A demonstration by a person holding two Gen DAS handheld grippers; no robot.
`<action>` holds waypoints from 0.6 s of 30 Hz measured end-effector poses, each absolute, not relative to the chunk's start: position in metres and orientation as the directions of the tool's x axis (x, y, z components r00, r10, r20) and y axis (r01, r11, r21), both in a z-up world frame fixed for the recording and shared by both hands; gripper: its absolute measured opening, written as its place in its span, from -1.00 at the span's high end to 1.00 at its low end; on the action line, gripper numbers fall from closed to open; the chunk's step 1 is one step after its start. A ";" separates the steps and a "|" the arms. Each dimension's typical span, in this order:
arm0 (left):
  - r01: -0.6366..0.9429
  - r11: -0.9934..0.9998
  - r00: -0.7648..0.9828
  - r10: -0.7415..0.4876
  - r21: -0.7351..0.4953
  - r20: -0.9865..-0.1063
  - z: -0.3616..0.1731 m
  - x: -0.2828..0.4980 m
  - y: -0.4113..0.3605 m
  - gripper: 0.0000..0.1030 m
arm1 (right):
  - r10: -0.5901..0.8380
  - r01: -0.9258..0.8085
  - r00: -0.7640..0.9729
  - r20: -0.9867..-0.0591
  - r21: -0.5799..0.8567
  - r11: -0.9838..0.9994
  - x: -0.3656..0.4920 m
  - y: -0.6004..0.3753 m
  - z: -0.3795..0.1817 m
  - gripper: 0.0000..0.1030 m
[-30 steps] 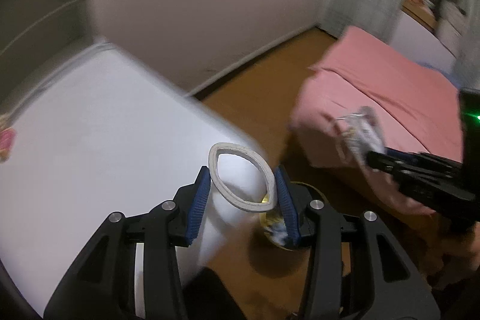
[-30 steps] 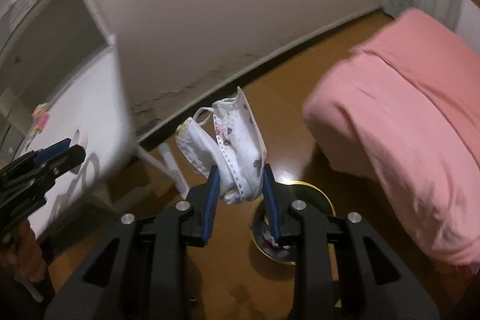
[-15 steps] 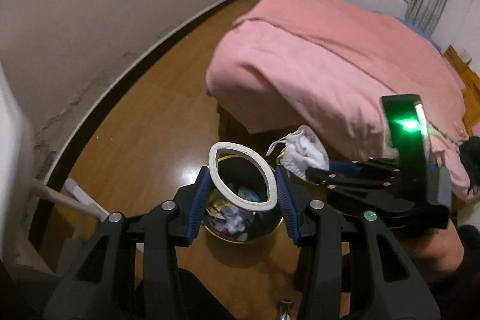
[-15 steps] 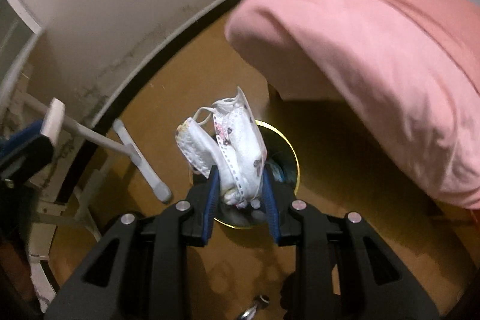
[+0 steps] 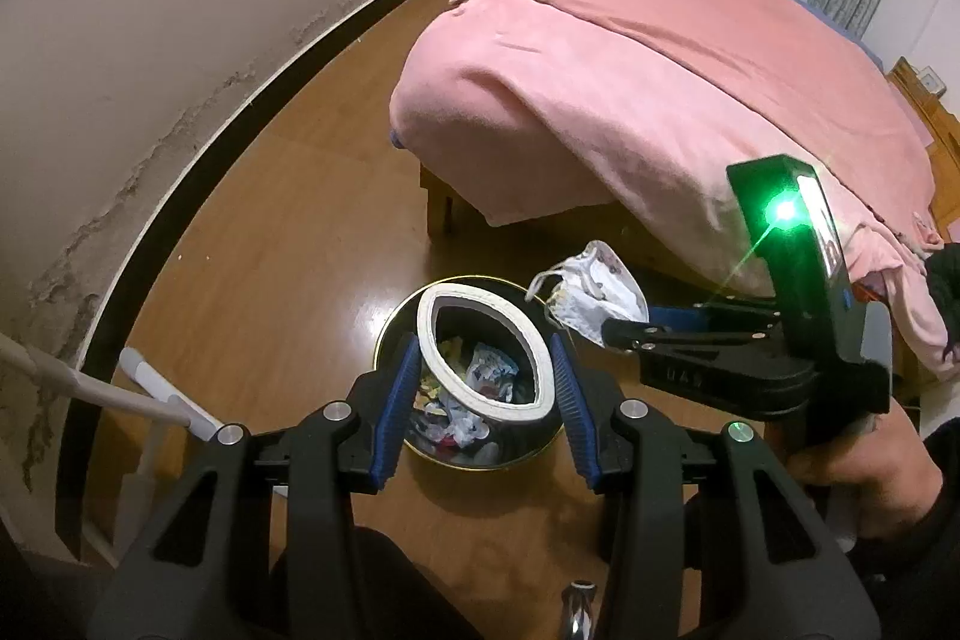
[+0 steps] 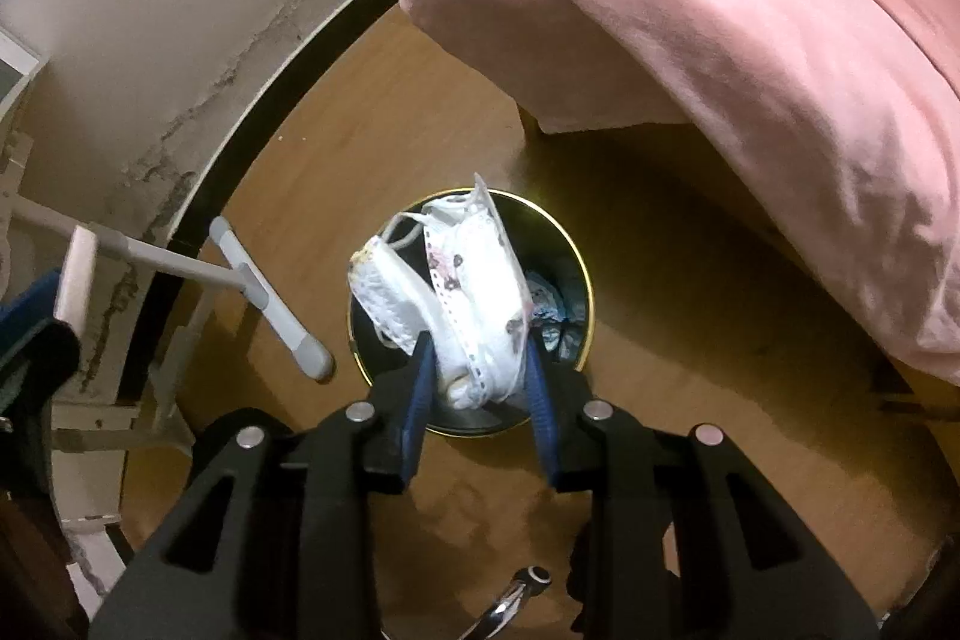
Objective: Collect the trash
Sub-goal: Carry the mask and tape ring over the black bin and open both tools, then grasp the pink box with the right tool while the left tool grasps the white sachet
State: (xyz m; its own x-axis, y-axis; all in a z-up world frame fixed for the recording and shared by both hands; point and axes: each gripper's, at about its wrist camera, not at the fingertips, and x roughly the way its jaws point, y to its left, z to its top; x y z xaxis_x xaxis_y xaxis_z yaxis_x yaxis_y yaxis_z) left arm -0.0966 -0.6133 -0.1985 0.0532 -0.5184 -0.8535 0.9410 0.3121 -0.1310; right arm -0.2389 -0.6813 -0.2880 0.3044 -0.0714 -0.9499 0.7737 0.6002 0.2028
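Observation:
My left gripper [image 5: 483, 370] is shut on a squashed white paper ring [image 5: 480, 349] and holds it right above a round black bin with a gold rim [image 5: 390, 334] that has several scraps of trash inside. My right gripper [image 6: 477, 376] is shut on crumpled white face masks [image 6: 468, 292] and holds them over the same bin [image 6: 585, 280]. In the left wrist view the right gripper [image 5: 606, 328] reaches in from the right, with the masks [image 5: 594, 292] over the bin's far right rim.
A bed with a pink blanket [image 5: 660, 88] stands close behind the bin on a brown wooden floor [image 5: 270, 232]. A white wall with a dark skirting board [image 5: 150, 208] curves along the left. White table legs [image 6: 264, 304] stand left of the bin.
Both grippers swung away from the white table and down over the bin, each still holding its item. The bin now sits directly under them.

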 end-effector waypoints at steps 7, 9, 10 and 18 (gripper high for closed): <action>0.943 0.306 0.046 -0.504 -0.128 -0.862 -0.206 -0.099 -0.618 0.16 | -0.087 0.776 0.326 -0.941 0.214 0.594 -0.238 -0.684 -0.281 -0.10; 0.943 0.306 0.045 -0.500 -0.128 -0.865 -0.208 -0.099 -0.619 0.16 | -0.090 0.780 0.321 -0.943 0.209 0.589 -0.238 -0.686 -0.282 -0.11; 0.943 0.306 0.042 -0.497 -0.129 -0.867 -0.210 -0.099 -0.620 0.16 | -0.091 0.785 0.319 -0.944 0.209 0.583 -0.238 -0.687 -0.282 -0.15; 0.953 0.275 0.023 -0.481 -0.126 -0.876 -0.221 -0.108 -0.631 0.16 | -0.117 0.822 0.325 -0.939 0.219 0.525 -0.248 -0.699 -0.276 -0.25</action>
State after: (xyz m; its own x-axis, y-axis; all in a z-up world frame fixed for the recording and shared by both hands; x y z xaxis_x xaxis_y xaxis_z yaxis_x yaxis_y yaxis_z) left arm -0.1082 -0.6311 -0.2213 0.0228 -0.4812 -0.8763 0.9531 0.2750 -0.1262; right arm -0.2482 -0.6989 -0.2765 0.3246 -0.1174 -0.9385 0.8225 0.5250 0.2188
